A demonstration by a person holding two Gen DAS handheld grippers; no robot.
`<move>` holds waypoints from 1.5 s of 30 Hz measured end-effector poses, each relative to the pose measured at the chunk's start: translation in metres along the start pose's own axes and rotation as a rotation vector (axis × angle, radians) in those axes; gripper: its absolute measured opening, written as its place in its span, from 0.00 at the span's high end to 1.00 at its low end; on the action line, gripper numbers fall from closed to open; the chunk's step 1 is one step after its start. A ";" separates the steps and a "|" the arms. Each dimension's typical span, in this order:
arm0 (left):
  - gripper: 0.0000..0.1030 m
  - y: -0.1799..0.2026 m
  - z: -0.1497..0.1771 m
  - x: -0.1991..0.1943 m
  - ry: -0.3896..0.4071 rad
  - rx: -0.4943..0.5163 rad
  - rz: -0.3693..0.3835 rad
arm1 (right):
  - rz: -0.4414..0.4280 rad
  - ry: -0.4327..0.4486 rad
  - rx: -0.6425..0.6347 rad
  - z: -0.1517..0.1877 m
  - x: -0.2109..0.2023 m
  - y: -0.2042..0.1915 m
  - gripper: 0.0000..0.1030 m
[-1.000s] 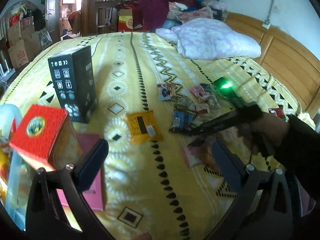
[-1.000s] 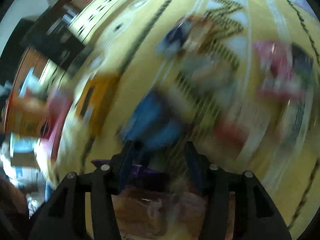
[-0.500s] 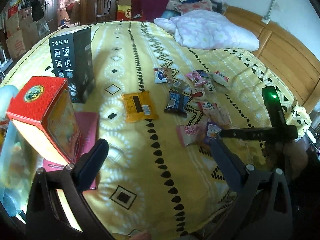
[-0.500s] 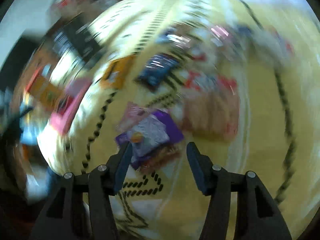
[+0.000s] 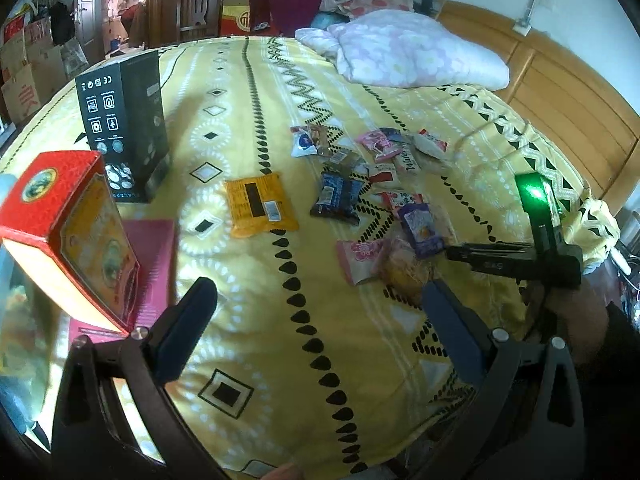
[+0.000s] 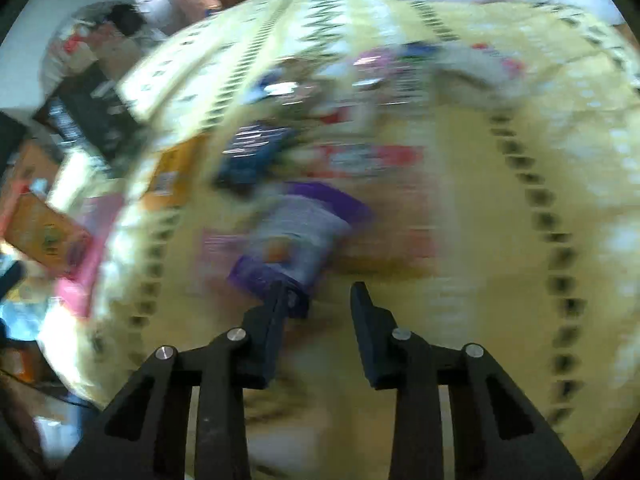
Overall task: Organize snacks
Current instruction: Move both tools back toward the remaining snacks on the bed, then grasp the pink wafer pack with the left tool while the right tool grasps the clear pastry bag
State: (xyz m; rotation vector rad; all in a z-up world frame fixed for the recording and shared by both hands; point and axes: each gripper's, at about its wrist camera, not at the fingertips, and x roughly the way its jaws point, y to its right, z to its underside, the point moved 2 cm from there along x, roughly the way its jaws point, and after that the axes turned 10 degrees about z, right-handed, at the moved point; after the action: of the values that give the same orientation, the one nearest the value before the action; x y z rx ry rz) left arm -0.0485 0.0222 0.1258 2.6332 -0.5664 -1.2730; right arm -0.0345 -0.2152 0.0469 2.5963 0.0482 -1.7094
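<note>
Several snack packets lie scattered on the yellow bedsheet (image 5: 320, 360). A purple packet (image 5: 420, 228) sits at the near edge of the pile, beside a pink packet (image 5: 360, 258) and a clear orange one (image 5: 404, 270). My right gripper (image 5: 452, 252) comes in from the right with its tips at the purple packet's corner. In the blurred right wrist view the purple packet (image 6: 296, 232) touches the left fingertip of my right gripper (image 6: 320, 300). Its jaws are closing, and only sheet shows in the gap. My left gripper (image 5: 320, 320) hangs open and holds nothing above the sheet.
A black box (image 5: 124, 120) stands upright at the left. A red and orange box (image 5: 68, 232) tilts over a flat pink box (image 5: 154, 248). An orange packet (image 5: 260, 204) and a dark blue packet (image 5: 338, 196) lie mid-bed. A pillow (image 5: 412, 52) and a wooden headboard (image 5: 560, 92) lie beyond.
My right gripper pulled back from over the snack pile to its right side, and its jaws have narrowed. The left view has sunk slightly, with the red box now larger.
</note>
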 end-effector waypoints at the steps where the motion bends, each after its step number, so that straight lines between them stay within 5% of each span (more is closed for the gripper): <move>1: 0.00 0.001 0.000 0.001 -0.002 0.000 0.003 | 0.023 -0.025 0.012 0.005 0.003 0.014 0.65; 3: 0.00 0.002 0.001 0.004 -0.007 0.001 0.006 | 0.025 0.002 -0.011 0.012 -0.006 0.024 0.58; 6: 0.00 0.003 0.003 0.010 -0.020 -0.013 0.023 | -0.169 0.007 -0.127 0.017 -0.019 -0.001 0.35; 7: 0.00 0.004 0.003 0.011 -0.023 -0.013 0.026 | -0.214 0.023 -0.181 0.018 -0.022 -0.015 0.34; 11: 0.00 0.006 0.005 0.011 -0.035 -0.005 0.033 | -0.197 0.107 -0.384 0.012 -0.024 -0.065 0.10; 17: 0.00 0.005 0.007 0.017 -0.059 -0.016 0.052 | -0.150 0.053 -0.452 -0.007 0.013 -0.082 0.10; 19: 0.00 0.005 0.009 0.023 -0.074 -0.019 0.063 | -0.179 0.024 -0.413 -0.006 0.020 -0.073 0.18; 20: 0.00 0.005 0.009 0.026 -0.082 -0.015 0.066 | -0.203 0.017 -0.388 -0.004 0.018 -0.068 0.35; 23: 0.00 0.009 0.007 0.047 -0.121 0.022 0.075 | -0.214 0.032 -0.307 0.004 0.004 -0.047 0.43; 28: 0.01 0.001 -0.006 0.095 -0.163 0.022 0.108 | -0.233 0.055 -0.128 0.029 -0.021 -0.001 0.43; 33: 0.07 -0.002 0.004 0.152 -0.252 0.055 0.027 | -0.235 0.041 0.001 0.046 -0.028 0.040 0.43; 36: 0.07 0.013 0.010 0.166 -0.222 0.112 0.016 | -0.248 0.030 0.027 0.047 -0.029 0.053 0.42; 38: 0.07 0.024 0.010 0.169 -0.220 0.121 0.073 | -0.252 0.026 0.028 0.049 -0.027 0.054 0.42; 40: 0.08 0.048 0.014 0.169 -0.278 0.151 0.221 | -0.258 0.026 0.039 0.049 -0.025 0.057 0.42; 41: 0.15 0.059 0.016 0.164 -0.313 0.172 0.310 | -0.256 0.028 0.045 0.048 -0.025 0.057 0.42; 42: 0.34 0.065 0.017 0.158 -0.337 0.175 0.382 | -0.256 0.033 0.051 0.048 -0.026 0.059 0.42; 43: 0.39 0.067 0.018 0.149 -0.365 0.152 0.470 | -0.256 0.037 0.055 0.048 -0.026 0.059 0.42; 45: 0.41 0.066 0.015 0.133 -0.349 0.154 0.488 | -0.255 0.048 0.062 0.047 -0.026 0.062 0.42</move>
State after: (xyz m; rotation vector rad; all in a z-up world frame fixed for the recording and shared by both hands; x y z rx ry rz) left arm -0.0023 -0.0913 0.0409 2.1725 -1.3110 -1.5640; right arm -0.0854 -0.2792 0.0528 2.7804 0.3465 -1.7465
